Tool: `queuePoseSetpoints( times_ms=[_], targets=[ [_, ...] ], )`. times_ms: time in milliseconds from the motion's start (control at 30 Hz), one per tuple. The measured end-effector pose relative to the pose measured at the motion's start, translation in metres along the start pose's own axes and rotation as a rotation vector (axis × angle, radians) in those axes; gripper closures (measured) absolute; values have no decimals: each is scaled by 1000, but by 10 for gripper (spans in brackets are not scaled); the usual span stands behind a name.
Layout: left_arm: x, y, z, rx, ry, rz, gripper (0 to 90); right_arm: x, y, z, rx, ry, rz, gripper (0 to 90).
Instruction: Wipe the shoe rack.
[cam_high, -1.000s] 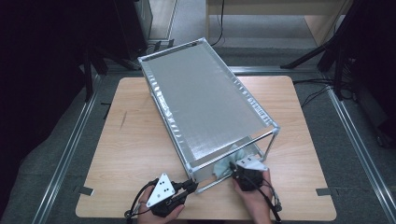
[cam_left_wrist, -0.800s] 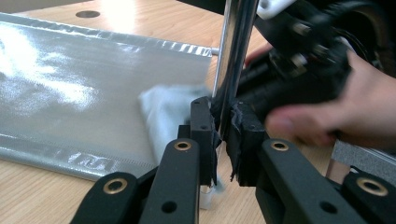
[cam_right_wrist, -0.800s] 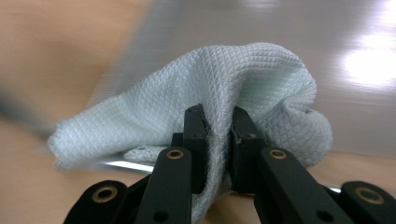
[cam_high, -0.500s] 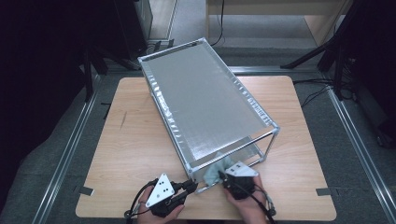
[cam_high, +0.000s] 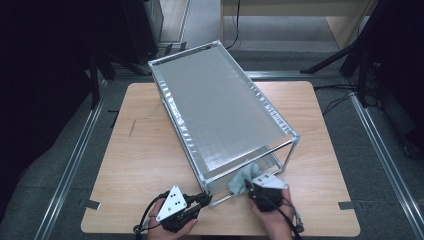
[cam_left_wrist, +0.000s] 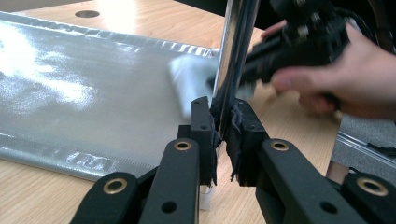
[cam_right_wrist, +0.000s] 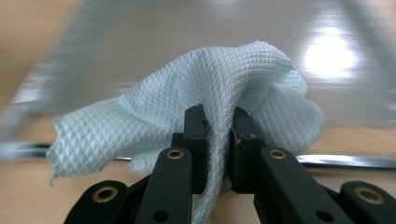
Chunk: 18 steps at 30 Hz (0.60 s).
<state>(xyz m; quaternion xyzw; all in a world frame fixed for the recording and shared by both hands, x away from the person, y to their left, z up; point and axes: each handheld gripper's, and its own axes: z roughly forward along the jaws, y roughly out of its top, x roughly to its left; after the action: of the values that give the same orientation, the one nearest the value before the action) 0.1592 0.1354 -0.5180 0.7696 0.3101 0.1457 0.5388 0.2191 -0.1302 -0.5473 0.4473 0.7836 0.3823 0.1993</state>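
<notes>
A two-tier metal rack (cam_high: 220, 105) stands slantwise on the wooden table (cam_high: 140, 155). My left gripper (cam_high: 202, 200) is shut on the rack's near corner post (cam_left_wrist: 233, 56), close to its foot. My right gripper (cam_high: 248, 184) is shut on a pale blue-green cloth (cam_high: 241, 180), which bunches over its jaws at the near end of the lower shelf (cam_left_wrist: 84, 93). In the right gripper view the cloth (cam_right_wrist: 196, 112) hides the jaw tips and much of the shelf (cam_right_wrist: 187, 28) behind. The left gripper view has the cloth (cam_left_wrist: 191, 77) blurred, with the right hand (cam_left_wrist: 336, 79) behind the post.
The rack takes up the table's middle from the far left to the near right. Bare wood lies to its left and along the right edge. A dark floor with metal rails (cam_high: 75, 150) surrounds the table, and cables (cam_high: 340, 97) trail at the far right.
My right gripper has carried the cloth leftward along the near end of the lower shelf, toward the corner post. The left gripper has stayed on the post.
</notes>
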Motion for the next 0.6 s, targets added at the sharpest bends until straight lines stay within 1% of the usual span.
queuePoseSetpoints(
  times_ms=[33,67,100,133,167,200,267,333,367,400,433,467,533,600],
  targets=[
    [0,0,0,0,0,0,815,0,0,0,0,0,0,802],
    [0,0,0,-1,0,0,815,12,0,2,4,30,-15,802],
    [0,0,0,-2,1,0,815,35,0,5,10,91,-68,801],
    [0,0,0,-1,-1,0,815,46,0,5,12,112,-93,801],
    [0,0,0,-1,-1,-1,815,54,0,5,12,124,-121,801],
    [0,-1,0,-2,-2,-1,815,59,1,5,14,126,-141,801],
    [0,-1,0,-3,-2,0,815,59,1,5,17,127,-150,800],
    [0,-1,0,-3,-2,0,815,52,1,6,21,157,-115,800],
    [1,-1,0,-3,-2,0,815,38,2,5,21,131,-88,800],
    [1,-1,0,-3,-3,0,815,38,2,5,21,131,-88,800],
    [1,-1,0,-3,-3,1,815,31,2,4,24,112,-75,800],
    [1,-1,0,-2,-4,0,815,12,3,0,27,56,-47,801],
    [1,-1,0,-3,-6,-1,815,-4,3,-3,26,19,-17,800],
    [1,-1,0,-2,-6,-1,815,-24,2,-8,26,-39,17,800]
  ],
)
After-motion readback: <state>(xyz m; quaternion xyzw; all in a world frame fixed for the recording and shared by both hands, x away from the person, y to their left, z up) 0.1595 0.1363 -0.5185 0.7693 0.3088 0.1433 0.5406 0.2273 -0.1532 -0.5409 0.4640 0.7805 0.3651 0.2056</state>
